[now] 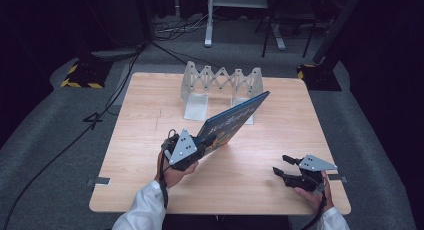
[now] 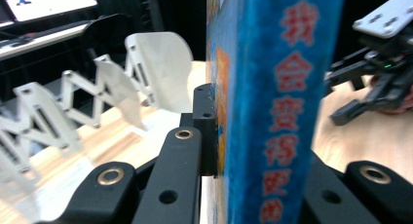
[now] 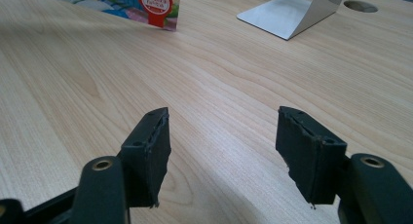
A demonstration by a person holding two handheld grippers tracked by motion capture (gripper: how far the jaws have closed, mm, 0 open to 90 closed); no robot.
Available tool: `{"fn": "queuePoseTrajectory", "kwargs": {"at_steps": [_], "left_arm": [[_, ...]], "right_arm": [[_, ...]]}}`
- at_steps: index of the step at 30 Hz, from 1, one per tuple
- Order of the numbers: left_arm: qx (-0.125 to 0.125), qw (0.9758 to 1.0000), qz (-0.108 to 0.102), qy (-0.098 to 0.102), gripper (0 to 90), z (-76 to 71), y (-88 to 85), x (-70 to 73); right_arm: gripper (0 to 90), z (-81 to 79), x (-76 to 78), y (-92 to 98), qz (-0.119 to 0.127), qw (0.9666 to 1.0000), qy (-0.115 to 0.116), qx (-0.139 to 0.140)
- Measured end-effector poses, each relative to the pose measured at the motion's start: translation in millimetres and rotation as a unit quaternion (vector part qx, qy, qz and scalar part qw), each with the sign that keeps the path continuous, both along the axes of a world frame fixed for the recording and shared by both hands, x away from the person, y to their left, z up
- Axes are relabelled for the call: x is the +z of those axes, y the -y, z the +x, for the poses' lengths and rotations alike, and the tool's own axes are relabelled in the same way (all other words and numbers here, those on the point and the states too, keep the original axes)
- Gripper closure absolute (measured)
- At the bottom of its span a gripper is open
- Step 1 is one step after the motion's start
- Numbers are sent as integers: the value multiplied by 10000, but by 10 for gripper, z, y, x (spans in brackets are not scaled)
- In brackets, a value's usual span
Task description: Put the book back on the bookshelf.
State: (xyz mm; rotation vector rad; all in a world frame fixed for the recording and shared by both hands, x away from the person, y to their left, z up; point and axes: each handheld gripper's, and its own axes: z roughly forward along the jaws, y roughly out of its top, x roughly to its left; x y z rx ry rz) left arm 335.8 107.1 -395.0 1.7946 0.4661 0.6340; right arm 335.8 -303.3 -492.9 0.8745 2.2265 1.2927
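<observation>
Left side of the table (image 1: 130, 140): the left gripper (image 1: 202, 146) has its jaws pinched on the spine end of a blue picture book (image 1: 235, 117), which is lifted at a tilt, its near corner low by the gripper and its far corner raised toward the rack. In the left gripper view the book's spine (image 2: 287, 107), with red characters on blue, stands upright between the two black jaws, pads pressed against the covers on both sides. Centre, far edge: an expanding metal book rack (image 1: 221, 82) stands open with its flat end plates resting on the wood; no book shows in it. The book's raised corner hangs near the rack's front plates, though whether it touches them cannot be told. Right side: the right gripper (image 1: 281, 165) sits low over the bare wood, well apart from the book, jaws spread with nothing between them; the right gripper view shows wood grain through the gap, and a corner of the book cover (image 3: 146, 5) and a rack plate (image 3: 287, 12) farther off. Judgement: pick-up done, book grasped and raised. Left to do: carry it to the rack, stand it upright in a slot, release. The right gripper looks free to steady it.
</observation>
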Motion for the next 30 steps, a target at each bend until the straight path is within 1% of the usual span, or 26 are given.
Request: {"fn": "queuePoseTrajectory", "kwargs": {"at_steps": [1, 3, 4, 7, 10, 12, 15, 16, 18, 19, 20, 21, 24, 25, 26, 28, 30], "left_arm": [[82, 10000, 39, 27, 829, 8, -13, 13], [165, 9998, 98, 28, 829, 26, -46, 32], [210, 9997, 91, 13, 828, 43, -71, 44], [359, 9993, 120, 49, 829, 89, -137, 81], [596, 9981, 78, 119, 828, 150, -220, 114], [697, 9975, -21, 118, 828, 194, -268, 125], [927, 9956, -56, 149, 828, 273, -336, 133], [983, 9950, -90, 159, 828, 297, -343, 129], [1142, 9933, -83, 129, 828, 378, -351, 126], [1220, 9924, -79, 157, 828, 413, -349, 118], [1261, 9918, -106, 148, 828, 456, -358, 110], [1287, 9915, -134, 99, 828, 479, -367, 105], [1431, 9895, -203, 41, 828, 546, -413, 64], [1431, 9895, -203, 41, 828, 546, -413, 64], [1530, 9880, -216, -6, 828, 577, -431, 38], [1663, 9858, -247, -35, 828, 623, -444, -7], [1746, 9838, -395, -72, 827, 670, -466, -49]], "right_arm": [[381, -1, 1, -1, 3, 10000, 0, -1], [381, -1, -1, 3, -1, 10000, -11, 11], [381, -1, -3, 4, 9, 10000, -16, 12], [381, 4, -4, 4, 6, 10000, -18, 23], [381, 2, -9, -7, -60, 10000, -27, 48], [381, -2, -15, -21, -84, 9999, -39, 68], [380, -2, -21, -33, -124, 9999, -29, 96], [381, -1, -23, -35, -133, 9999, -24, 98], [380, -1, -23, -36, -119, 9999, -50, 107], [380, -2, -23, -36, -127, 9999, -56, 103], [381, -2, -22, -36, -124, 9999, -55, 106], [381, -3, -23, -37, -120, 9998, -56, 117], [380, -7, -26, -36, -134, 9998, -55, 133], [380, -7, -26, -36, -134, 9998, -55, 133], [379, -6, -26, -35, -132, 9998, -57, 134], [379, 0, -26, -34, -134, 9998, -61, 140], [379, -2, -27, -38, -140, 9998, -56, 148]]}}
